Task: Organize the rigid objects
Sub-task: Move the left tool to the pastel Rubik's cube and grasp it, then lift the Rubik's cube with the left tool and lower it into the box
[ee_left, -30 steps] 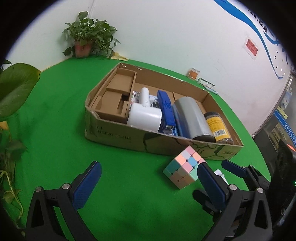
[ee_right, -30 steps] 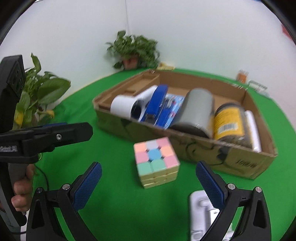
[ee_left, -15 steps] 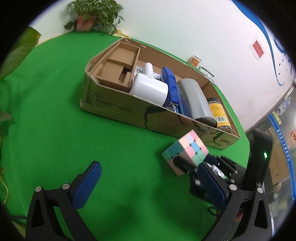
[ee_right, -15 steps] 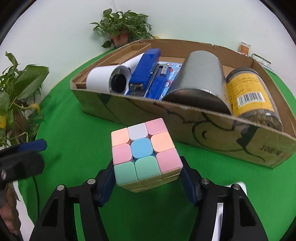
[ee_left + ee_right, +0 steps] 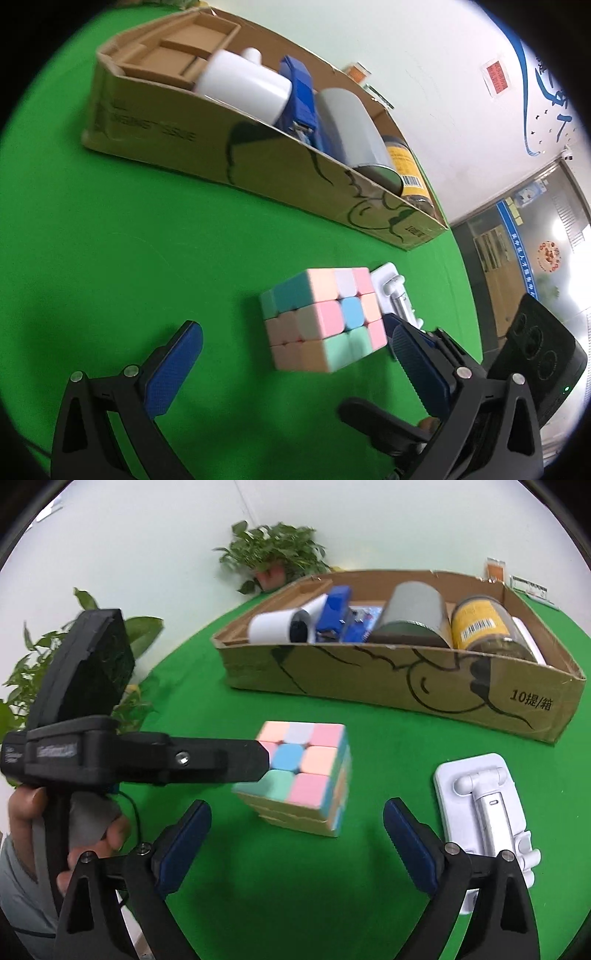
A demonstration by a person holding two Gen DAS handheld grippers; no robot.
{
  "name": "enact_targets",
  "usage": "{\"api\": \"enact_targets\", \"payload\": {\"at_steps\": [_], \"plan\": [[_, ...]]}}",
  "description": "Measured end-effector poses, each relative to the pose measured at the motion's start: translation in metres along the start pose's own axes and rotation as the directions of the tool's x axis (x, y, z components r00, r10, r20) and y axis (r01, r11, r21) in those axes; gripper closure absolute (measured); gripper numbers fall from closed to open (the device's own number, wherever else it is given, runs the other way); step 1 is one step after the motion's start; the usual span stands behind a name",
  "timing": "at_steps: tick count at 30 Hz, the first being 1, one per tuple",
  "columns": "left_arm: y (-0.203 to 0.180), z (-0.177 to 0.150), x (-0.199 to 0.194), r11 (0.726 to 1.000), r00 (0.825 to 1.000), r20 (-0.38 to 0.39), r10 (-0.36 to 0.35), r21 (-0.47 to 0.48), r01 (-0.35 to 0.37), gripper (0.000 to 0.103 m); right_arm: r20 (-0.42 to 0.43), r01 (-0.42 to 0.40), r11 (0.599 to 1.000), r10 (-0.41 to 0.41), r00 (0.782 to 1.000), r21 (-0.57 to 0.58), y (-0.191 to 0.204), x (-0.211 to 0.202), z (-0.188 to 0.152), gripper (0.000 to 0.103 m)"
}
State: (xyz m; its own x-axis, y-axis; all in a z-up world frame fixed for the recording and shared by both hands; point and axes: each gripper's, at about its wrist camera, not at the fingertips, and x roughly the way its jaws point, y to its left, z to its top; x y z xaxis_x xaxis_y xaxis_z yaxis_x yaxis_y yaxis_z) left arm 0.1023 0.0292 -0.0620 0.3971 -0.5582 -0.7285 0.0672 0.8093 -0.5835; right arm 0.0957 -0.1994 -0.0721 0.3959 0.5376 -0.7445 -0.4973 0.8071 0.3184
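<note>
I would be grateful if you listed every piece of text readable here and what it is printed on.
"10提/箱": on the front wall of the cardboard box.
Longer print on the box's other end, left wrist view: too blurred to read.
Yellow jar: a barcode only, digits too small.
Red wall notice: too small.
Left gripper body label: blurred.

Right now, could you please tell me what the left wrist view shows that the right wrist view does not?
Only the left wrist view shows the red wall notice and the glass doorway.

Only the right wrist view shows the potted green plant and a hand holding the left gripper, open.

Both show the pastel puzzle cube, the white folding phone stand, the brown cardboard box and the right gripper, its jaws opening, nothing gripped.
</note>
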Motion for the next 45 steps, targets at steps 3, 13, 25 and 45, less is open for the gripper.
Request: {"api": "enact_targets", "payload": {"at_steps": [3,13,25,45], "plan": [[0.002,0.004,0.014,1.000,0.999,-0.048,-0.004,-0.029,0.002,0.007,-0.016,0.009,1.000,-0.010,1.000,-0.013,-0.003,0.013,0.006,0.013],[0.007,-0.001,0.020,0.982,0.987,-0.098,-0.126,-0.153,0.110,0.032,-0.073,0.039,0.994,-0.046,0.996,-0.100,0.012,0.043,0.005,0.038],[-0.020,0.007,-0.005,0.994,0.996,-0.027,-0.083,-0.066,0.081,0.033,0.015,0.102,0.991,-0.101,0.995,-0.084,0.016,0.024,0.012,0.040],[-0.059,0.139,-0.016,0.997,0.999,0.002,-0.046,0.059,0.045,0.038,0.108,0.122,0.992,-0.120,0.987,-0.016,-0.016,0.024,0.136,0.040]]}}
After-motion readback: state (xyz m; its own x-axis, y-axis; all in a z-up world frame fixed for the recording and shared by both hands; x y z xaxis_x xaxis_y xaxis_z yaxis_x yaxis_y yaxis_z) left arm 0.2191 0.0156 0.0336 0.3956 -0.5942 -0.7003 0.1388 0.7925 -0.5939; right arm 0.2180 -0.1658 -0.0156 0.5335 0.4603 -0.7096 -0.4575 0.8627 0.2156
